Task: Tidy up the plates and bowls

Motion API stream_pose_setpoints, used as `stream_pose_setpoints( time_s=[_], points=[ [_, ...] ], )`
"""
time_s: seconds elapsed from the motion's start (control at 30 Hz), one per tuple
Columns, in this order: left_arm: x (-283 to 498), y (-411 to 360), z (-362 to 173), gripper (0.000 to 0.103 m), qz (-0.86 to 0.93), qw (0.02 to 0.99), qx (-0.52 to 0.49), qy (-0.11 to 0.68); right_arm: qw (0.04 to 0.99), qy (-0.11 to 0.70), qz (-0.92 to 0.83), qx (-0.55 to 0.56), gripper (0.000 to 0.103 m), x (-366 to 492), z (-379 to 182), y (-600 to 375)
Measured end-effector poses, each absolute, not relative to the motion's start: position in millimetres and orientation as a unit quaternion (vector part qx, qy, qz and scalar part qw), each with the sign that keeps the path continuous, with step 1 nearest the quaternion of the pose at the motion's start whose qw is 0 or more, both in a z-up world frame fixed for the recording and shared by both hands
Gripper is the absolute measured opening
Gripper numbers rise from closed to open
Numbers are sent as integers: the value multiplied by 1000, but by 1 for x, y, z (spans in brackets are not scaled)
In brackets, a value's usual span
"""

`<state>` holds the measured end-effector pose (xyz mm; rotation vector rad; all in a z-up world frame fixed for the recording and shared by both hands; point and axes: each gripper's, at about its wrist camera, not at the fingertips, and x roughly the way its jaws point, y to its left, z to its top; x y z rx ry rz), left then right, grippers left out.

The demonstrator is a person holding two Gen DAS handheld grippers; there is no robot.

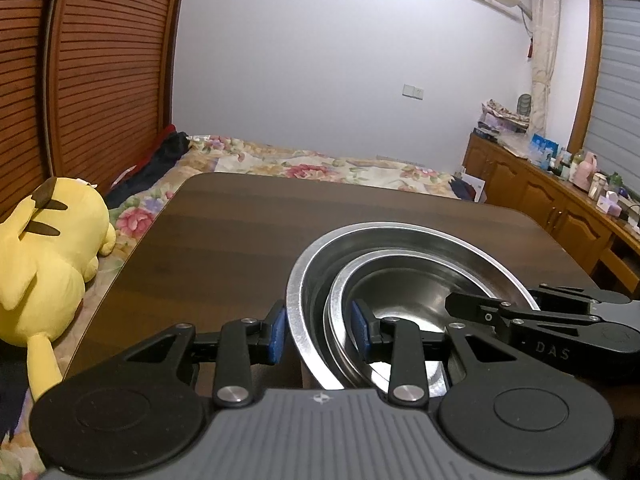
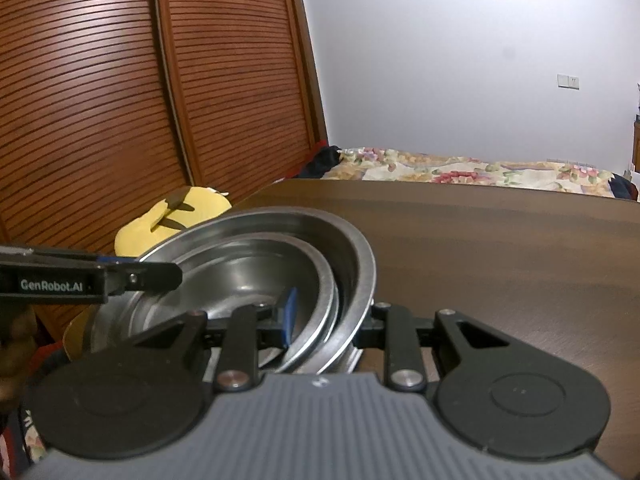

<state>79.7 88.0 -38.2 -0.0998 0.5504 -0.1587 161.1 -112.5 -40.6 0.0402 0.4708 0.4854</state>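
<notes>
Two nested steel bowls are held between my grippers over the near part of a dark wooden table [image 1: 240, 240]. The large bowl [image 1: 400, 236] holds a smaller bowl [image 1: 400, 280]. My left gripper [image 1: 320, 332] is shut on the left rims of both, one blue pad outside the large bowl and one inside the small one. My right gripper [image 2: 332, 316] is shut on the opposite rims; its inner pad shows inside the small bowl [image 2: 240, 276], and its outer finger is hidden behind the large bowl [image 2: 356, 264]. I cannot tell whether the bowls touch the table.
A yellow plush toy [image 1: 48, 248] lies on the floral bed [image 1: 320, 164] left of the table. Louvred wooden doors [image 1: 100, 80] stand behind it. A wooden cabinet [image 1: 540, 200] with several small items runs along the right wall.
</notes>
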Motion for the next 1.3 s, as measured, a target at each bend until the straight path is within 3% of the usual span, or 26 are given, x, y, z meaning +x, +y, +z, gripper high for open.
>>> stream_pose_setpoints(
  time_s=[0.37,0.43,0.5,0.53,0.63,0.8,1.03,1.13,1.2,1.3],
  points=[
    [79,86,-42,34,-73,959,-48,269,943,228,242,11,29,164,-40,-112],
    [80,87,-43,34,-73,959,-49,270,942,231,243,13,34,164,-40,-112],
    [80,89,-43,34,-73,959,-51,269,944,229,239,12,50,164,-40,-112],
    [80,89,-43,34,-72,960,-51,267,945,229,235,11,53,163,-41,-113],
    [81,91,-41,42,-71,960,-50,265,945,230,233,16,54,163,-41,-115],
    [77,88,-33,65,-67,963,-46,255,948,218,229,20,56,159,-36,-120],
    [73,81,-17,90,-63,970,-39,232,955,193,223,27,61,149,-17,-132],
    [72,75,-12,96,-64,972,-31,222,959,181,215,29,75,143,-11,-139],
    [72,72,-9,102,-66,973,-29,218,964,170,205,30,91,139,-7,-145],
    [70,64,-3,103,-68,975,-26,208,970,153,188,22,100,132,-3,-152]
  ],
)
